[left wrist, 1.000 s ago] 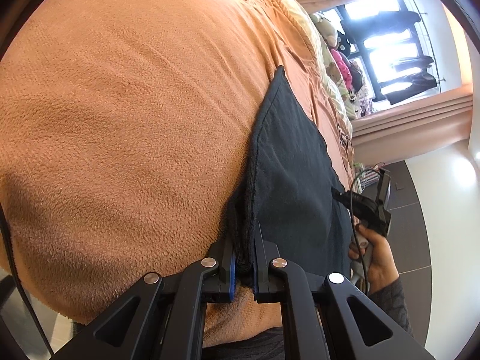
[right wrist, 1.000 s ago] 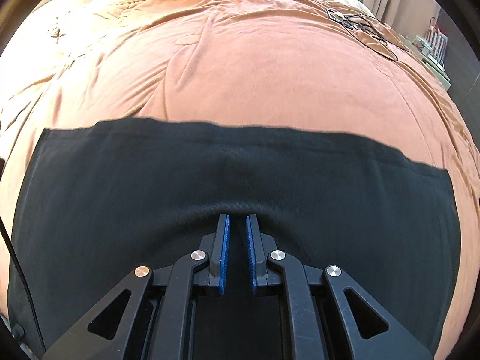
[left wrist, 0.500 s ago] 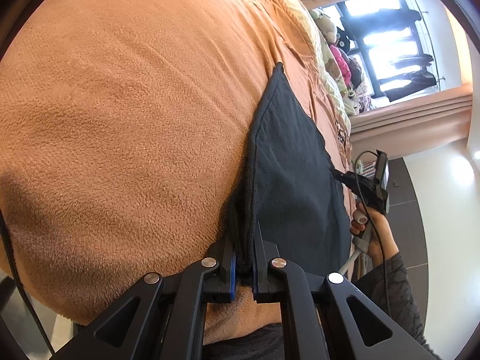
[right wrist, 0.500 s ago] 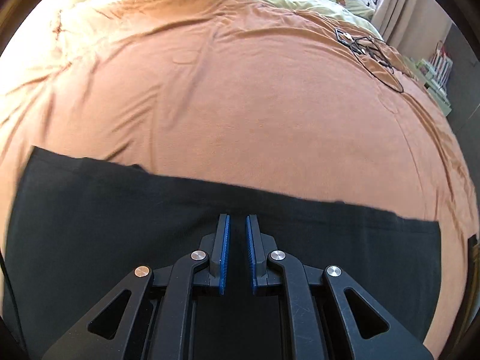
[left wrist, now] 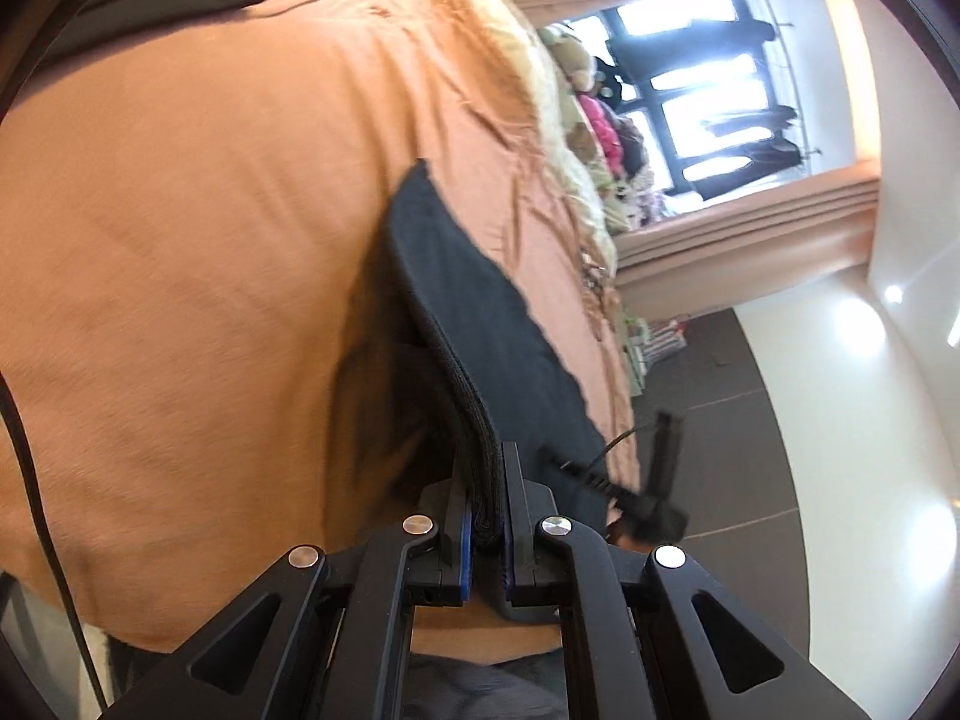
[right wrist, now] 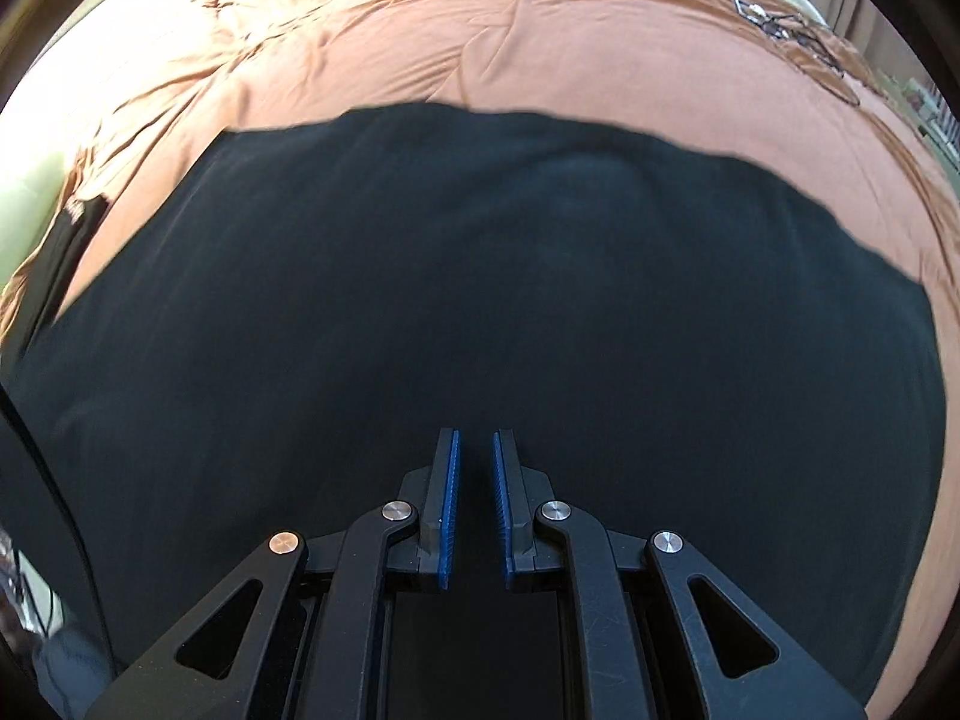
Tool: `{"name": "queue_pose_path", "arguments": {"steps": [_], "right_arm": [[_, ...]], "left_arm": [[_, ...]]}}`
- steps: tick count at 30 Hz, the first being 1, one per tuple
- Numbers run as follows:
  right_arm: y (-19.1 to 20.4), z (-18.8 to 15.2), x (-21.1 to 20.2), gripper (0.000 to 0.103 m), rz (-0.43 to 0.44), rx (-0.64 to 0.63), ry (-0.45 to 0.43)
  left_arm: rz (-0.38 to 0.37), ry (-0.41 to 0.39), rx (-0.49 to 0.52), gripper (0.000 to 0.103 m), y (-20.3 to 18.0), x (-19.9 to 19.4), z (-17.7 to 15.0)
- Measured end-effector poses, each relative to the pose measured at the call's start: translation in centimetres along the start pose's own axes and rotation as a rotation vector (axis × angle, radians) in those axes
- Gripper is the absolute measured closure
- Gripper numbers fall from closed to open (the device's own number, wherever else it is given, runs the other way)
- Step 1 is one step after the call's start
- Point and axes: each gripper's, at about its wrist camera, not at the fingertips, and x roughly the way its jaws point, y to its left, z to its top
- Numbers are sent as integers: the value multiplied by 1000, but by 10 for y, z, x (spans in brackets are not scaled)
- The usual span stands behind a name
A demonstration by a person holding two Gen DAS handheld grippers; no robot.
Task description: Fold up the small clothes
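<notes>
Left gripper (left wrist: pixel 487 516) is clamped on the thick folded edge of the black garment (left wrist: pixel 480 324), several layers of dark knit pinched between the blue pads; that edge is raised off the orange blanket (left wrist: pixel 180 228) with a shadowed gap under it. The rest of the cloth runs away from the jaws as a narrow dark panel lying on the blanket. View is motion-blurred

Right gripper (right wrist: pixel 475 480) points steeply down over the same black garment (right wrist: pixel 480 276), jaws nearly closed with a thin slot between the blue pads. Fabric fills the view under and behind the fingers; I cannot tell from the frame whether any cloth is pinched in the slot, only that the jaws sit almost shut. In the left wrist view the right gripper (left wrist: pixel 651 507) shows blurred at the garment's far edge, with a cable coming off it

From the right wrist view the garment lies spread wide across the orange blanket (right wrist: pixel 540 48), far hem a fairly straight line, a second dark piece (right wrist: pixel 66 240) at the left border near the blanket's edge

Background in the left view: plush toys (left wrist: pixel 594 120) piled at the bed's far side, window (left wrist: pixel 702 90) with dark clothes hanging, peach curtain (left wrist: pixel 750 222), dark tiled floor (left wrist: pixel 738 420)
</notes>
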Motion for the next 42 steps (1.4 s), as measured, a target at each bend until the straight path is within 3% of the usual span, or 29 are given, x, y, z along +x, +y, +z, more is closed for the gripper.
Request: {"name": "queue_pose_path", "arguments": {"steps": [16, 28, 33, 42], "right_arm": [[1, -108, -39, 95, 151, 64, -28], [-11, -169, -58, 95, 222, 166, -145], [-18, -186, -63, 95, 268, 209, -175], [-39, -204, -74, 95, 351, 253, -202]], "left_arm": [[-107, 59, 166, 97, -106, 33, 19], [-81, 139, 305, 97, -179, 76, 2], [-43, 161, 361, 97, -204, 93, -11], [-44, 224, 446, 97, -254, 130, -42]]}}
